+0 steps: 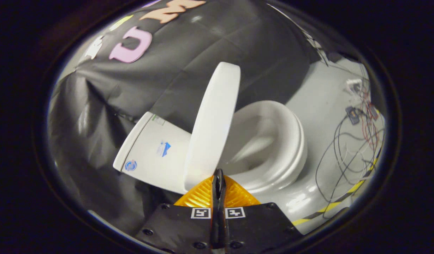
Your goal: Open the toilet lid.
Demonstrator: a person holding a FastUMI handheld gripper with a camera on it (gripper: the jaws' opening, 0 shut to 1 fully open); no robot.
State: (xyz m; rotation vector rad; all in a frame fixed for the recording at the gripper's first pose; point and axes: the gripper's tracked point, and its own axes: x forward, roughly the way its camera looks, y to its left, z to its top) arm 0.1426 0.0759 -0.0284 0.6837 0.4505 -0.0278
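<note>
While the claw (pixel 218 176) sits pressed together, raised toilet lid (pixel 213 123) just ahead, its edge near the tips

1 white ceramic toilet (pixel 269 155), 1 gripper (pixel 218 176).

The toilet has 1 white oval plastic lid (pixel 211 123), 1 white seat ring (pixel 291 141) and 1 white tank (pixel 153 151) with 2 blue stickers (pixel 163 148); the gripper's 2 fingers are closed together; tangled wires (pixel 347 141) at right, uncountable.

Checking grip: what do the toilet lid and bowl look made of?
Toilet lid: likely smooth white plastic, thin with a soft sheen. Bowl: probably glazed ceramic, thick rim with glossy highlights. The gripper, fingers together, sits at the lid's lower edge.
</note>
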